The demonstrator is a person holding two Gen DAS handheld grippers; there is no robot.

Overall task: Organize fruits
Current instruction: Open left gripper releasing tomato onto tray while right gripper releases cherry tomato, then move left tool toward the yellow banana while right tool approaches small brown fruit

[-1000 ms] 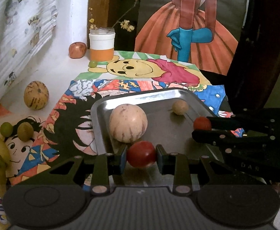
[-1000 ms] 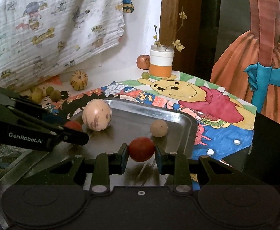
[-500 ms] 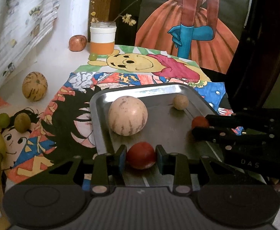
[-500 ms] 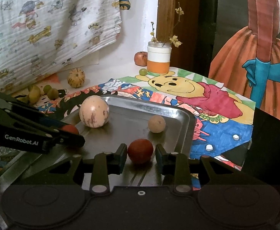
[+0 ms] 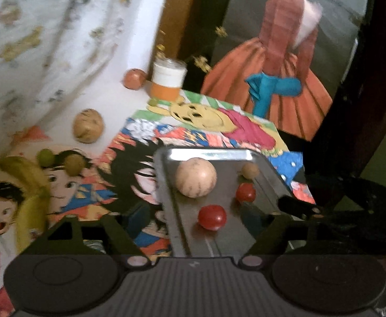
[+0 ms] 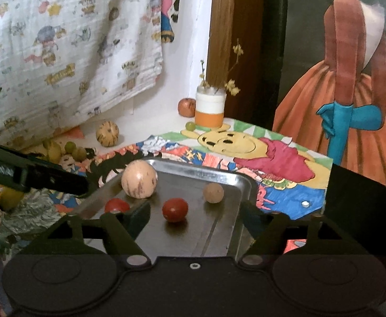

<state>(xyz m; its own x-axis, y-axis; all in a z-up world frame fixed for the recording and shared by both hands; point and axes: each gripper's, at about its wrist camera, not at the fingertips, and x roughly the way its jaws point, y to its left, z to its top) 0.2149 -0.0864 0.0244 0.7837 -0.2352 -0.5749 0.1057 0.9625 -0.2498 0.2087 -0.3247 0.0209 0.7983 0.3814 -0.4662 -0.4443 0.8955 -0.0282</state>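
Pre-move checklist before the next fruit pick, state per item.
1. Left gripper clear of its red tomato: ok, jaws opening, tomato rests free on the metal tray.
2. Right gripper clear of the other red tomato: ok, jaws opening, no pad contact.
3. Both tomatoes settled: cannot tell, left view is blurred.
4. Tray load: ok, pale melon and small tan fruit inside, apart from the tomatoes.
5. Fruit left outside: not ok, striped melon, apple, green fruits and banana off the tray.
6. Grippers apart from each other: cannot tell, they sit close over the tray.
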